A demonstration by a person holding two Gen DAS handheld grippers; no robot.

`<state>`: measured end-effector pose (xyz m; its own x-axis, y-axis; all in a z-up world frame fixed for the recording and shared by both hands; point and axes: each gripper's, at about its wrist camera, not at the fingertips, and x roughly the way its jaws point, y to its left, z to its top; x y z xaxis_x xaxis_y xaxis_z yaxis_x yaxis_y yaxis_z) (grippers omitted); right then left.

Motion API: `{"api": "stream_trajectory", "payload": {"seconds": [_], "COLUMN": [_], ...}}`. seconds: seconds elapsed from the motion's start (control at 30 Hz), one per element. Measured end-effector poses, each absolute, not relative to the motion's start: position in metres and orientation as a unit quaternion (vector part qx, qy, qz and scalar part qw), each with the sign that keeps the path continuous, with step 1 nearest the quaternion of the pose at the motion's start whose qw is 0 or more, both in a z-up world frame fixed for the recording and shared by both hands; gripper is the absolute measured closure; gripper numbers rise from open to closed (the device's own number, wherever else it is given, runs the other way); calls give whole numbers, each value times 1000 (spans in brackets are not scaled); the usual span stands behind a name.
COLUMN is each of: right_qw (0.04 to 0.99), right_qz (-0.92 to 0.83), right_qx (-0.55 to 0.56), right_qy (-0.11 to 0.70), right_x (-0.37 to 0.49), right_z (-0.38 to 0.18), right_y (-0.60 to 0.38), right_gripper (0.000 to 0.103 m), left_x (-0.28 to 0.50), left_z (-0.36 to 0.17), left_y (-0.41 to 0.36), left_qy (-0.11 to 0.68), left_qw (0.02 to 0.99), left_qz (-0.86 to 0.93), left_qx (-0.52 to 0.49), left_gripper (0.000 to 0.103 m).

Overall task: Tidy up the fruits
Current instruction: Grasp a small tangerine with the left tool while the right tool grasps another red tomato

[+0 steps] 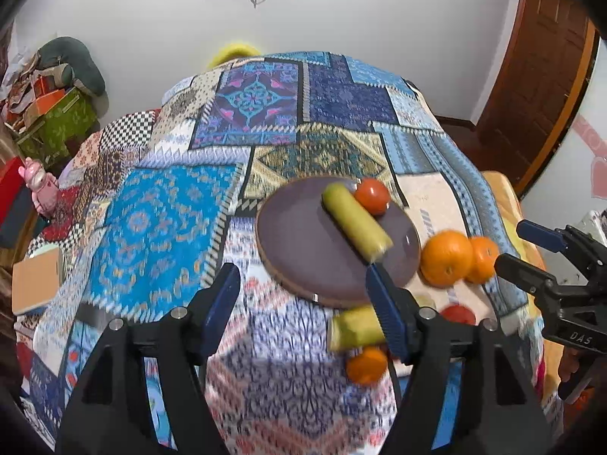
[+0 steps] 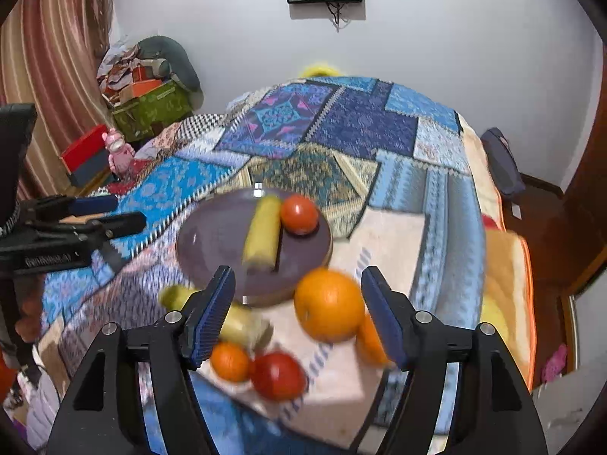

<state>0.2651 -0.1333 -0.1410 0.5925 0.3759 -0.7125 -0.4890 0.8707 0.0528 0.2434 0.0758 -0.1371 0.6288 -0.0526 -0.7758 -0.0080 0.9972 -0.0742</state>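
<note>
Fruits: loose near grippers on bed (image 2: 447, 204) – small orange (image 2: 229, 361), tomato (image 2: 279, 376), yellow-green piece (image 2: 242, 326), big orange (image 2: 329, 305) | left gripper (image 1: 303, 295) spread, empty | right gripper (image 2: 297, 303) spread, empty | farther: plate (image 2: 212, 242) holds yellow-green piece (image 2: 262, 233) + tomato (image 2: 299, 214) | progress: partly done, most fruit left

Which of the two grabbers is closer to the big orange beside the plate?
Right. The right gripper hovers just short of the big orange, jaws open. The left gripper hangs over the plate's near rim, farther off.
</note>
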Motion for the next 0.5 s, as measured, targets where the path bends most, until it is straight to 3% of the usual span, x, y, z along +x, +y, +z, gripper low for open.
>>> {"api": "stream_trajectory", "payload": {"seconds": [0.5], "right_qw": [860], "right_qz": [231], "right_qx": [-50], "right_qy": [452], "right_x": [233], "right_z": [-203], "right_y": [-150], "right_gripper": [37], "left_x": [201], "left_z": [-199], "left_y": [41], "left_qy": [496], "left_qw": [866], "left_qz": [-53], "left_qx": [-37], "left_gripper": [34]}}
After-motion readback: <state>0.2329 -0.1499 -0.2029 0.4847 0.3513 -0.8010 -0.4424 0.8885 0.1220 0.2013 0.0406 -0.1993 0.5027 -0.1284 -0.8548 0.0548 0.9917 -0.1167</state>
